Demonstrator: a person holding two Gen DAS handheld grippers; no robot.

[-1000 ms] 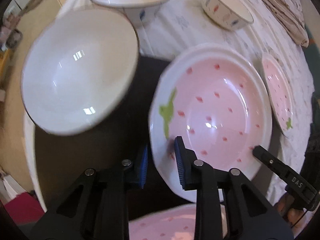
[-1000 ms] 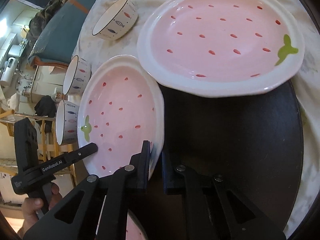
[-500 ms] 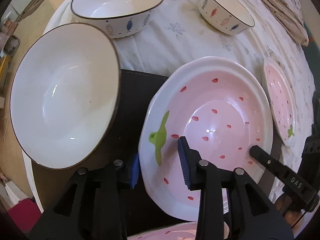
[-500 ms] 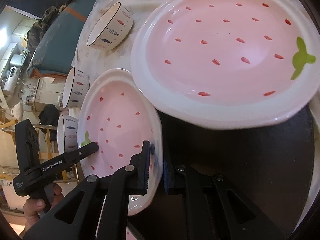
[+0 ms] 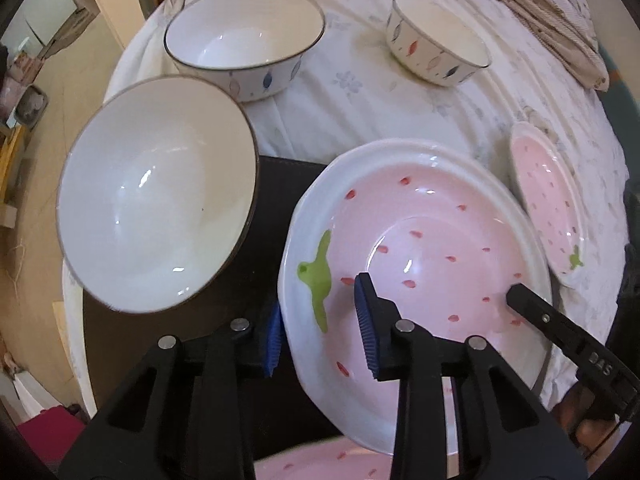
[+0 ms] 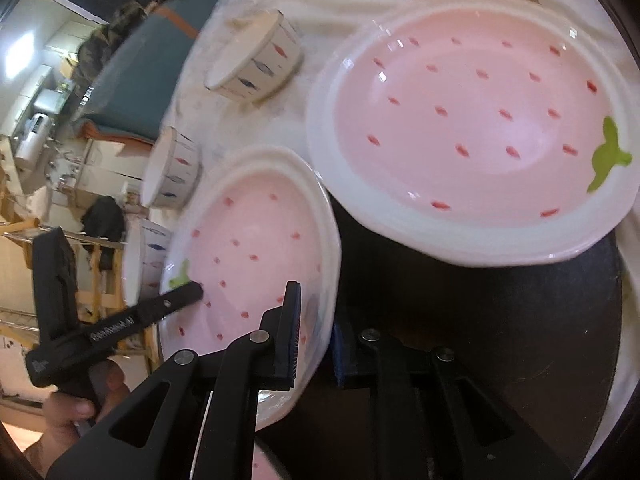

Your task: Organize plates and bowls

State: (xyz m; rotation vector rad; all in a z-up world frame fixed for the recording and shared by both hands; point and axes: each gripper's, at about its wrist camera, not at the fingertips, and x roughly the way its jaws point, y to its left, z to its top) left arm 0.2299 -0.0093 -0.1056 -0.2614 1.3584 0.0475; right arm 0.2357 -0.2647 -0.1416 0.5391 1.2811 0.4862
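In the left wrist view my left gripper (image 5: pixel 320 330) is shut on the rim of a large pink strawberry plate (image 5: pixel 432 248), held over a dark mat (image 5: pixel 276 184). A big white bowl (image 5: pixel 156 208) sits on the mat to its left. In the right wrist view my right gripper (image 6: pixel 314 334) is shut on the rim of a smaller pink strawberry plate (image 6: pixel 256 248), held tilted above the dark mat (image 6: pixel 480 300). The large pink plate (image 6: pixel 472 120) lies beyond it. The other gripper's finger (image 6: pixel 168 304) reaches over the smaller plate.
On the white tablecloth (image 5: pixel 380 92) stand a fish-pattern bowl (image 5: pixel 244 56), a small bowl (image 5: pixel 436 40) and a small pink plate (image 5: pixel 548 200). Folded cloth (image 5: pixel 552 12) lies at the far right. Small fish bowls (image 6: pixel 256 60) (image 6: pixel 172 168) stand near the table edge.
The large pink plate has moved down and right in the left view while the white bowl stays on the mat. The smaller plate in my right gripper has tilted up and lifted.
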